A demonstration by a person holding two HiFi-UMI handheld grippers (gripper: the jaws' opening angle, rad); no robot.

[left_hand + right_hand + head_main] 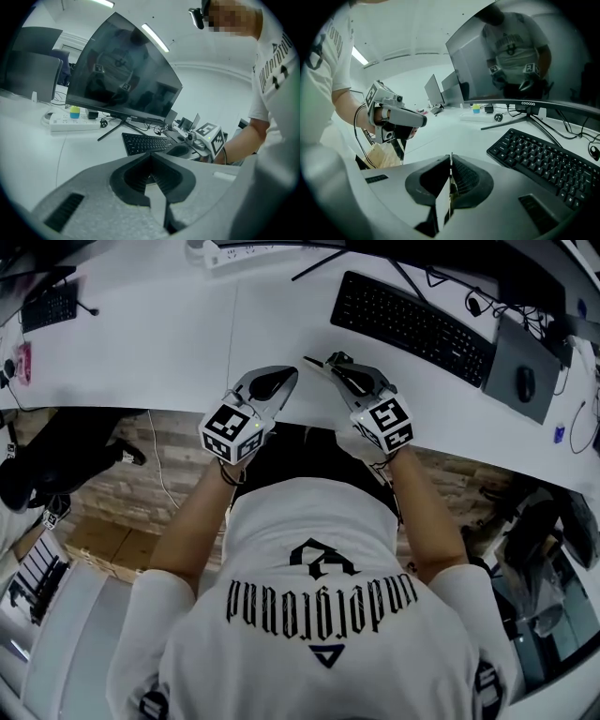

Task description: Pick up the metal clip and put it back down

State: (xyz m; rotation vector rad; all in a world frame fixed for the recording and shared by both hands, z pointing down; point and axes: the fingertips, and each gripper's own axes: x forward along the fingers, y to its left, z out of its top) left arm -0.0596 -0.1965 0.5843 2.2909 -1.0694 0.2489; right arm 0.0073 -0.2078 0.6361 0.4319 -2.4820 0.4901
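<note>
A thin flat metal clip (445, 199) stands on edge between the jaws of my right gripper (451, 161), which is shut on it. In the head view the clip (313, 363) shows as a thin dark sliver poking out from the right gripper (335, 363), just above the near edge of the white desk (169, 343). My left gripper (281, 381) hovers a little to the left of it over the same edge. Its jaws meet at the tip with nothing between them (150, 157). Each gripper sees the other beside it.
A black keyboard (412, 326) lies to the right on the desk, with a mouse (525, 382) on a grey pad beyond it. A monitor (122, 79) on a stand and a white power strip (75, 123) sit at the back. A second keyboard (49, 306) is far left.
</note>
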